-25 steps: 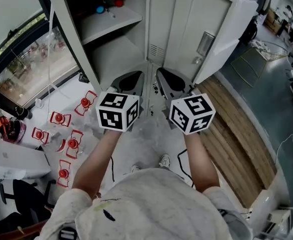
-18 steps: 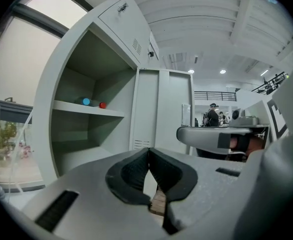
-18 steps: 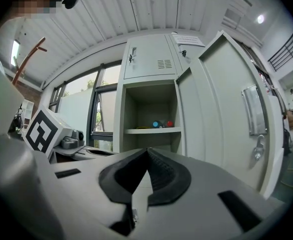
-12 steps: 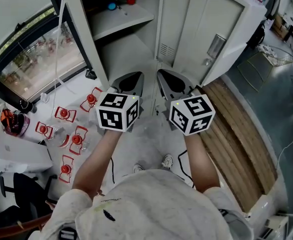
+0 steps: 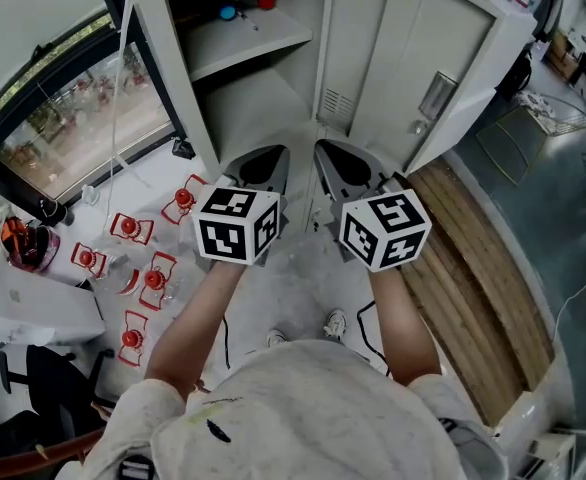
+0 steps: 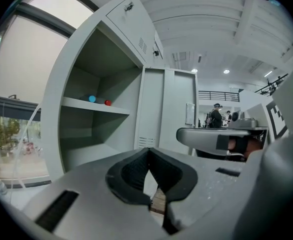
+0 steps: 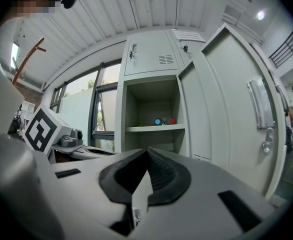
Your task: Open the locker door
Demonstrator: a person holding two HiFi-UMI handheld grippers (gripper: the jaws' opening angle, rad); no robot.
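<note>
The grey locker's door [image 5: 443, 58] stands swung open to the right, with its metal handle [image 5: 436, 95] on the outer face. The open compartment [image 5: 253, 98] has a shelf [image 5: 248, 38] that holds a blue ball [image 5: 229, 13] and a red ball [image 5: 265, 2]. My left gripper [image 5: 263, 165] and right gripper [image 5: 338, 165] hover side by side in front of the locker, apart from it. Both are shut with nothing between the jaws. The left gripper view shows the left gripper [image 6: 149, 151] facing the compartment. In the right gripper view the right gripper [image 7: 147, 151] faces the door [image 7: 236, 114].
Several red-and-white items [image 5: 143, 268] lie on the floor at the left, below a window [image 5: 63, 118]. Wooden planks [image 5: 473, 268] run along the floor at the right. A white box [image 5: 33, 308] sits at the far left. People [image 6: 216, 116] stand far off behind the locker.
The head view has shifted a little, so the locker sits slightly lower and further right in it. Both grippers keep their places, and the door stays open.
</note>
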